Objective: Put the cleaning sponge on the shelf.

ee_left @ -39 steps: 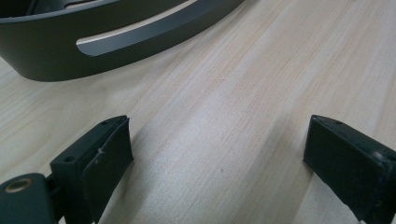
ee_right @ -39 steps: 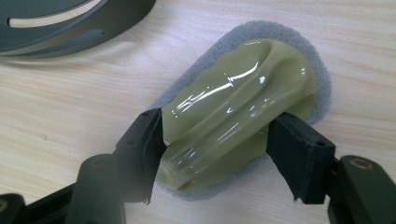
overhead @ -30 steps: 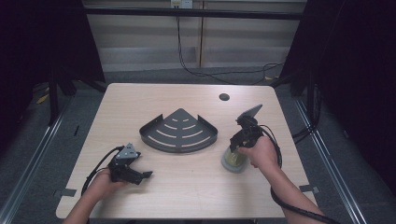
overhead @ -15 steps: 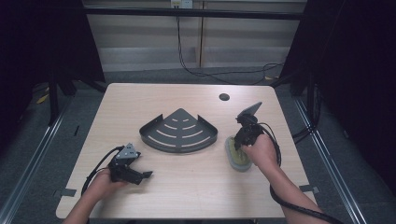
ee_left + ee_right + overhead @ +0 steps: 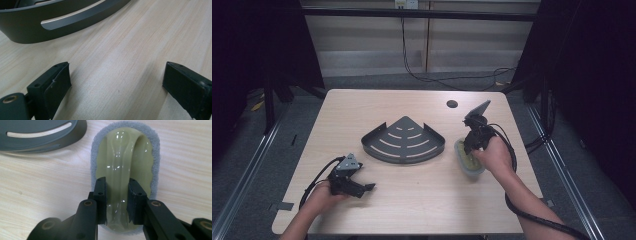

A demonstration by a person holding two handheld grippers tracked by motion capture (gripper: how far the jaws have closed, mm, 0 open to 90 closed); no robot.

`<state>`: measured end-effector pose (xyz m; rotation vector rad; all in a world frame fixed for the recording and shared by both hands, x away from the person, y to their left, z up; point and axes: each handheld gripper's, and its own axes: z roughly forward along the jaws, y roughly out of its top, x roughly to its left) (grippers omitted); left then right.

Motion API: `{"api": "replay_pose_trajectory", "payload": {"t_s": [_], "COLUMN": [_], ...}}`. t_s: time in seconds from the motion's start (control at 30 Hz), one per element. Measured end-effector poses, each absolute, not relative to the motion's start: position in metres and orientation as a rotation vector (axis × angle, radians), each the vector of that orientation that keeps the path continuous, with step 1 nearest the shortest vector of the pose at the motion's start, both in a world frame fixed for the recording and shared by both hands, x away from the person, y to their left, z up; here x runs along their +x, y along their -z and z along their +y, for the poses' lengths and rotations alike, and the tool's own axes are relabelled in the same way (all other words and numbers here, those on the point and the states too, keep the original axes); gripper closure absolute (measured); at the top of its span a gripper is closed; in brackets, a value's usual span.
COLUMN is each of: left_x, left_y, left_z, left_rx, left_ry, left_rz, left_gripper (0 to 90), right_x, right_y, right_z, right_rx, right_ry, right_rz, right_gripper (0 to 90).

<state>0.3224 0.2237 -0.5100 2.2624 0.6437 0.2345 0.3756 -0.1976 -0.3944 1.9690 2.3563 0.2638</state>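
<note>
Right gripper (image 5: 117,202) clamped on the raised handle of an oval scrubber (image 5: 126,157), which lies flat on the bench (image 5: 412,200) just right of the dark corner rack (image 5: 404,140). Left gripper (image 5: 117,85) jaws spread wide, low over bare bench near rack.

right tool (image 5: 117,195) clamped on scrubber handle (image 5: 123,157), grey tray (image 5: 37,135) nearby

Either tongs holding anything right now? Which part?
Right tongs are shut on the scrubber, clamping its translucent yellow-green handle ridge near the close end. Left tongs are open over bare table, holding nothing.
</note>
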Motion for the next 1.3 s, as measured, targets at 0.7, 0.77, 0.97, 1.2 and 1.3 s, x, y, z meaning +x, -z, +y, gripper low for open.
{"api": "replay_pose_trajectory", "payload": {"t_s": [0.7,0.77,0.97,1.2,1.3], "left_x": [0.322,0.322,0.322,0.322,0.322], "left_y": [0.510,0.510,0.510,0.510,0.510], "left_z": [0.224,0.224,0.224,0.224,0.224], "left_rx": [2.262,2.263,2.267,2.266,2.266], "left_ry": [-0.235,-0.234,-0.232,-0.231,-0.231], "left_rz": [0.644,0.644,0.643,0.643,0.643], "left_gripper": [7.4,7.4,7.4,7.4,7.4], "right_x": [0.391,0.394,0.400,0.409,0.412], "right_y": [0.367,0.364,0.355,0.351,0.351], "right_z": [-0.181,-0.179,-0.171,-0.156,-0.151], "right_rx": [1.761,1.745,1.712,1.682,1.670], "right_ry": [-0.278,-0.283,-0.294,-0.327,-0.329], "right_rz": [2.461,2.471,2.493,2.529,2.543], "right_gripper": [72.8,72.8,72.8,72.7,72.8]}}
